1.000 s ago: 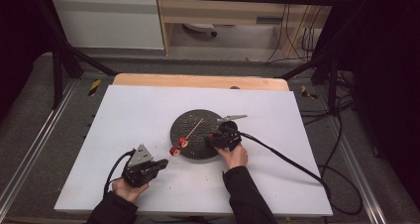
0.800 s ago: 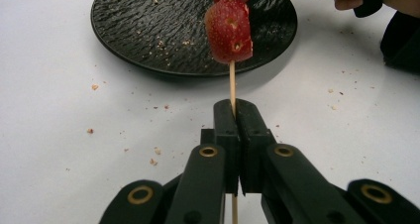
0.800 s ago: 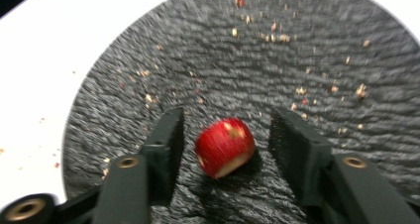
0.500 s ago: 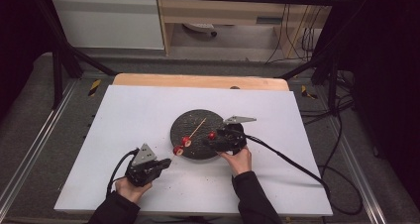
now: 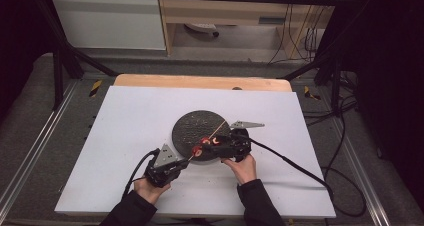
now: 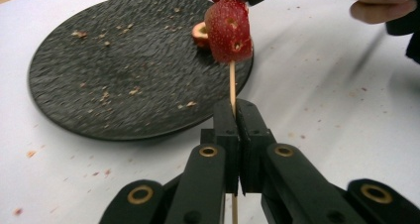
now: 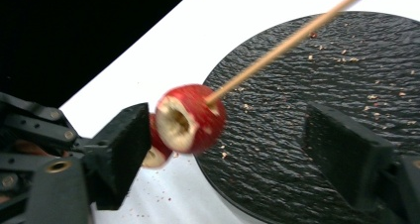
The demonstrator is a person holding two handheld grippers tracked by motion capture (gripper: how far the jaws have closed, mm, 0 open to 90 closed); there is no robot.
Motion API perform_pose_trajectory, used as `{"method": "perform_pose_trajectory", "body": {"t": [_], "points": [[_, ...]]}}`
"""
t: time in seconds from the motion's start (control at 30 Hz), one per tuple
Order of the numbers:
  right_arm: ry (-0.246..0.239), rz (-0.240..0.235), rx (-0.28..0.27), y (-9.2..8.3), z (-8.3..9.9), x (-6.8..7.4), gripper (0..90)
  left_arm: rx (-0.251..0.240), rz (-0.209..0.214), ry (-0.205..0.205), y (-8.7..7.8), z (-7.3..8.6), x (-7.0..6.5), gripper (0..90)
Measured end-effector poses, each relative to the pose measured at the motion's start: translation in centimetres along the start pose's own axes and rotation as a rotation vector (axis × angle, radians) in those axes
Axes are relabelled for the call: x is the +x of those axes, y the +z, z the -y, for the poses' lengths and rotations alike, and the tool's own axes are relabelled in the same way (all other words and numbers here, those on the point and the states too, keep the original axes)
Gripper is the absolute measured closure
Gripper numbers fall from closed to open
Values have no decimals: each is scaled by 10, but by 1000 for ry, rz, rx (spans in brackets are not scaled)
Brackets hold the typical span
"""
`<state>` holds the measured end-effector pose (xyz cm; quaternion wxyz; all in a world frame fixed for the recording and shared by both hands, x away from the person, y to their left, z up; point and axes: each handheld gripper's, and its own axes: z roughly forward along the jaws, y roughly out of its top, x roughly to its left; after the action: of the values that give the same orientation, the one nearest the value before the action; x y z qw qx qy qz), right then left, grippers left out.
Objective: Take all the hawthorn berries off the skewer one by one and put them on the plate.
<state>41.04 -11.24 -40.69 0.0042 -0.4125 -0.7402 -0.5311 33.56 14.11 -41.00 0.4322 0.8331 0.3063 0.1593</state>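
Table (image 5: 125, 136): white top, speckled with red crumbs.
Plate (image 5: 192, 128): round, black, textured, near the table's middle.
Right gripper (image 5: 212, 143): at the plate's near edge, jaws apart, just opened further, skewered fruit between them unpressed.
Left gripper (image 6: 236, 116): jaws clamped on the skewer's lower end.
Skewer (image 6: 232, 85): thin wood, slanting over the plate's edge.
Fruit (image 7: 190, 117): red hollowed piece threaded on the skewer; a second piece (image 7: 154, 152) just behind it.

— What's the person wearing?
— Dark sleeves (image 5: 257, 201) to the wrist.
— And the grippers?
— Black jaws with brass-ringed pivots (image 6: 208, 151), grey three-cornered plates (image 5: 164, 156), black cables (image 5: 290, 161).
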Motion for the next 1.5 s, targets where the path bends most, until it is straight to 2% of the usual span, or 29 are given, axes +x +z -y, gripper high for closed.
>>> {"method": "perform_pose_trajectory", "body": {"t": [0.1,0.27,0.3,0.33,0.4,0.5,0.7,0.93,1.27,1.5], "points": [[22,-19,-13,-1,0,-2,246,4,-3,10,4,-2,-5,880],[45,-68,-15,-2,1,-4,401,2,8,6,6,0,-6,881],[45,-68,-15,-2,1,-4,401,0,11,4,6,0,-6,881],[45,-82,-15,-1,1,-4,459,-4,11,4,5,1,-6,881],[47,-94,-15,-1,1,-4,483,-4,11,3,5,1,-6,881],[54,-128,-13,0,0,-5,597,-3,10,1,6,2,-7,881],[62,-136,-12,-1,-1,-5,610,-5,11,2,5,2,-6,881],[68,-98,-60,-8,-13,-12,613,1,12,-5,-2,11,0,880],[91,-88,-80,-11,-26,-23,617,8,10,-8,-13,19,5,881],[99,-62,-114,-16,-35,-29,618,21,3,-4,-20,28,9,880]]}}
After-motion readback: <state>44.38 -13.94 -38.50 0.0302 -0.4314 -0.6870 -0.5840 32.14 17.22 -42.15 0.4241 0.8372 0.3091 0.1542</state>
